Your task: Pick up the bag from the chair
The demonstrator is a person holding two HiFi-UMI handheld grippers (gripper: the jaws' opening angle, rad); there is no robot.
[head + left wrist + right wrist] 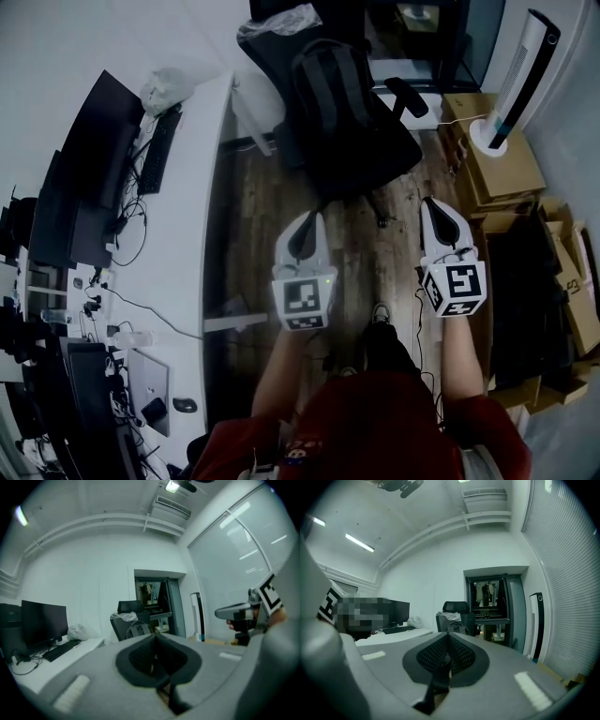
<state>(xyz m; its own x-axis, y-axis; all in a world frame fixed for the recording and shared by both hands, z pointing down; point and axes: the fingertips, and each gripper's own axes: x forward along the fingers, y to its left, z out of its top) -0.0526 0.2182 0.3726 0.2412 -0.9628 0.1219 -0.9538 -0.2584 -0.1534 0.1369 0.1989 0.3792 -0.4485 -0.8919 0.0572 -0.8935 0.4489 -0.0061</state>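
A black backpack (pixel 336 82) leans upright on the seat of a black office chair (pixel 375 155) at the top middle of the head view. Both grippers hover over the wooden floor, short of the chair. My left gripper (pixel 312 218) points at the chair's near edge, its jaws shut and empty. My right gripper (pixel 434 203) is level with it, to the chair's right, also shut and empty. In the left gripper view the backpack (pixel 136 628) shows just beyond the meeting tips (pixel 155 636). The right gripper view shows the backpack (pixel 457 628) beyond its tips (pixel 448 635) too.
A long white desk (pixel 211 187) with monitors, a keyboard (pixel 157 150) and cables runs along the left. Cardboard boxes (pixel 502 159) and a white tower fan (pixel 520 75) stand at the right. A crumpled plastic bag (pixel 277 21) lies on the chair's backrest. The person's feet stand between the grippers.
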